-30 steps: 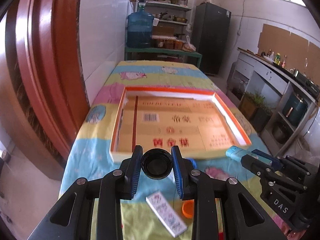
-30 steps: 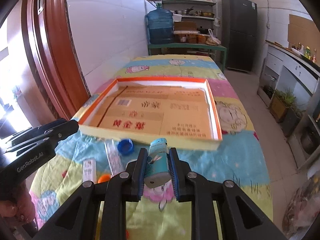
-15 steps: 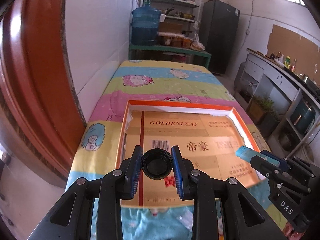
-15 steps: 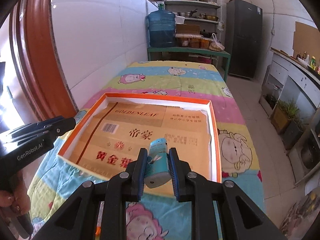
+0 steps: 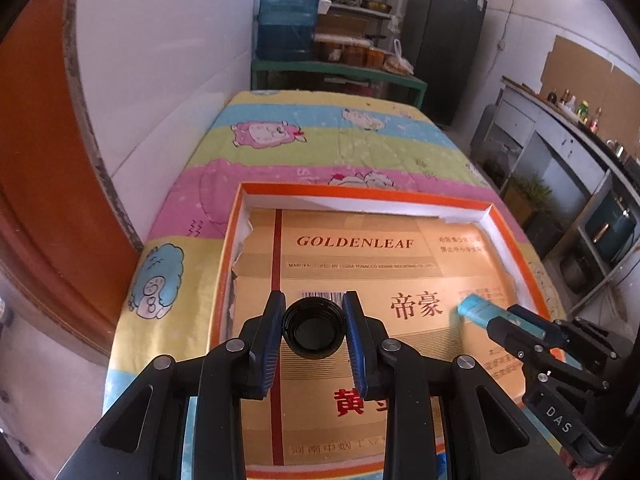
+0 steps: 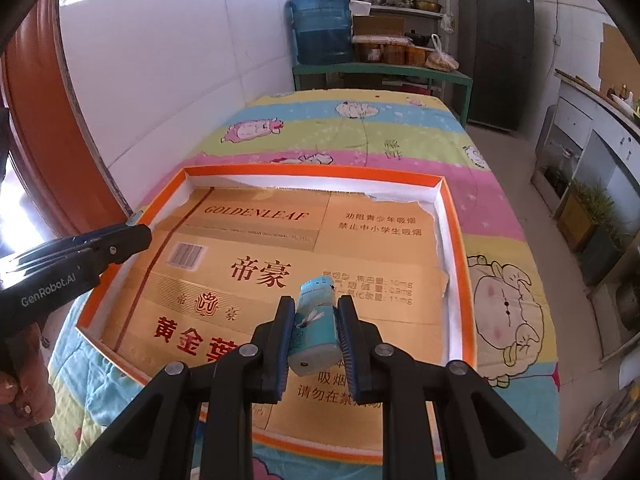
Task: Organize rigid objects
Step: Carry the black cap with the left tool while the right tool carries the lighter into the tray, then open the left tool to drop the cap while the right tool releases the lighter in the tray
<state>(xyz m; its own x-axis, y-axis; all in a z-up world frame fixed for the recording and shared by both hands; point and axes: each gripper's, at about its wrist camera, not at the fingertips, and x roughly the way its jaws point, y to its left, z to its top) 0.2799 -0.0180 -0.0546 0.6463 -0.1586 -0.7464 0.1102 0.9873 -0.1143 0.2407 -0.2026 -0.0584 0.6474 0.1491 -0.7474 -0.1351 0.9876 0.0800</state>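
A black bottle cap (image 5: 313, 334) is clamped between the blue pads of the left tongs (image 5: 313, 330), its hollow side turned toward the camera. A small teal bottle (image 6: 315, 322) is gripped lengthwise in the right tongs (image 6: 315, 330).

Since a second ago, both pairs of tongs have been carried forward from the near edge of the surface to a position above the orange-rimmed tray (image 5: 516, 216), with each grip unchanged. Cardboard lining (image 6: 256, 248), printed with gold and red lettering, now lies directly beneath both held things. By judgement, the carrying step is nearly finished, and lowering and release into the tray remain.

Nothing else is seen inside the tray, so no obstacle is apparent below either pair. The two pairs of tongs are held side by side, near but apart. A cartoon-patterned cloth (image 6: 360, 128) covers the surface beyond the tray. Further ahead, a blue water jug (image 5: 289, 22) and shelves are seen; a white wall stands to the left.
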